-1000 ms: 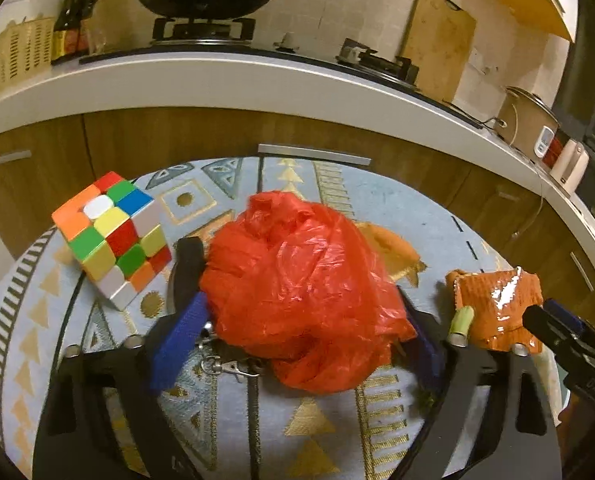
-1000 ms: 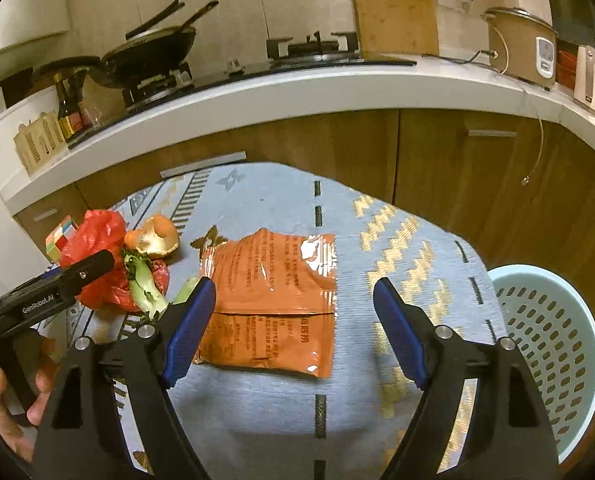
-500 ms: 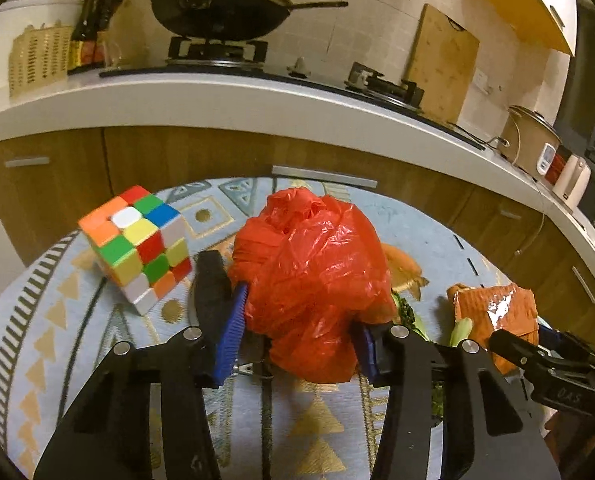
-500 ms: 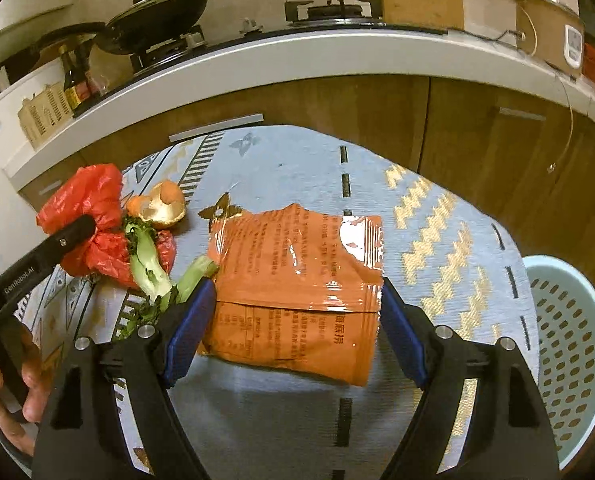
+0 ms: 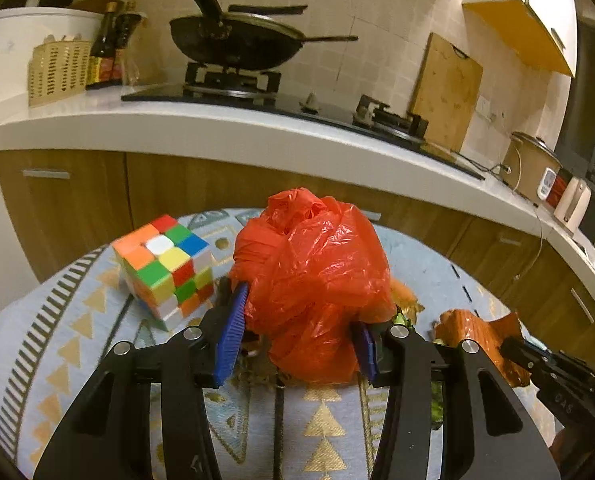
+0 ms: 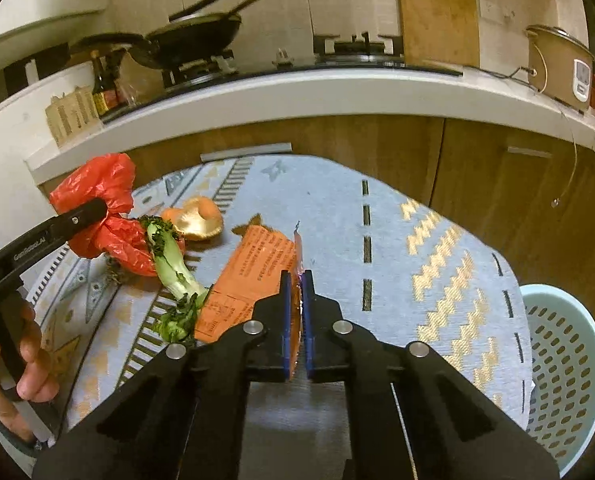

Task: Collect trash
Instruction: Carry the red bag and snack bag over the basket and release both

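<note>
My left gripper (image 5: 297, 312) is shut on a crumpled red plastic bag (image 5: 313, 268), its blue pads pressing into both sides, the bag raised a little off the patterned cloth. In the right wrist view the same red bag (image 6: 97, 184) hangs at the far left in a black finger. My right gripper (image 6: 296, 280) is shut on an orange foil packet (image 6: 253, 276), whose edge is pinched upright between the pads. The orange packet (image 5: 473, 328) also shows crumpled at the right of the left wrist view.
A colourful puzzle cube (image 5: 165, 272) stands left of the bag. A bok choy stalk (image 6: 173, 268) and an orange peel (image 6: 195, 220) lie on the table cloth (image 6: 417, 216). A pale blue perforated basket (image 6: 561, 368) sits below the table's right edge. Wooden cabinets stand behind.
The left jaws closed on the red bag and lifted it slightly. The right jaws snapped shut on the orange packet, folding its edge upright.
</note>
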Demonstrator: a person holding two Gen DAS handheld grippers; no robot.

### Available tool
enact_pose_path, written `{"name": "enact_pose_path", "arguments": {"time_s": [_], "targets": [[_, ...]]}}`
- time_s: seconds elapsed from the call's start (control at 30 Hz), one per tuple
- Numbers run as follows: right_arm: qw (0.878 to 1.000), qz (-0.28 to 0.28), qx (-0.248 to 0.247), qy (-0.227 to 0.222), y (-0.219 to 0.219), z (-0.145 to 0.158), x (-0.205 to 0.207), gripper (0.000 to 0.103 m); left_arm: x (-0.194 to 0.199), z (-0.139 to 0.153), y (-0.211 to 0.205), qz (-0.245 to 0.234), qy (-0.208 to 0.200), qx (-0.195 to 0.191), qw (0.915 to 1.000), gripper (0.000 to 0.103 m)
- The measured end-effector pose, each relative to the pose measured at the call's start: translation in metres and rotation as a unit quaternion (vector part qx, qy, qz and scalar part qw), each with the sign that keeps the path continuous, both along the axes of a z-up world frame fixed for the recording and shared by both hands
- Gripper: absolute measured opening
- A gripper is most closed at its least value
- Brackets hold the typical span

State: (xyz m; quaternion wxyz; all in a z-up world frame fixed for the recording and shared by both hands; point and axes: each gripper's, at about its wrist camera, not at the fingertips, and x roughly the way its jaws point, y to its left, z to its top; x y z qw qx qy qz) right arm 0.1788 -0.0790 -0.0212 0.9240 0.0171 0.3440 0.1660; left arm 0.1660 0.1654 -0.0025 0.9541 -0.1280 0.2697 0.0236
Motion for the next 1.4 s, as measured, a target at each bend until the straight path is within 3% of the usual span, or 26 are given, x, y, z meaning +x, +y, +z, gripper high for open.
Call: {"name": "enact_pose_path", "arguments": {"time_s": [0.43,0.77,1.03,1.4], "targets": [[0.998,-0.020,-0.001,-0.063,-0.029,0.051,-0.036,0.001,-0.036,0.053,-0.004,0.003,-0.065,-0.003,0.9979,0.045],[0.994,-0.058,0.011,-0.097,-0.072,0.080,-0.070,0.001,-0.057,0.086,-0.049,-0.046,-0.096,0.004,0.9942,0.045],[0.988,-0.110,0.015,-0.107,-0.126,0.088,-0.091,0.001,-0.058,0.088,-0.118,-0.123,-0.088,0.003,0.9884,0.045],[0.981,-0.174,0.019,-0.083,-0.198,0.070,-0.105,0.001,-0.034,0.055,-0.234,-0.236,-0.031,0.024,0.9709,0.045]]}}
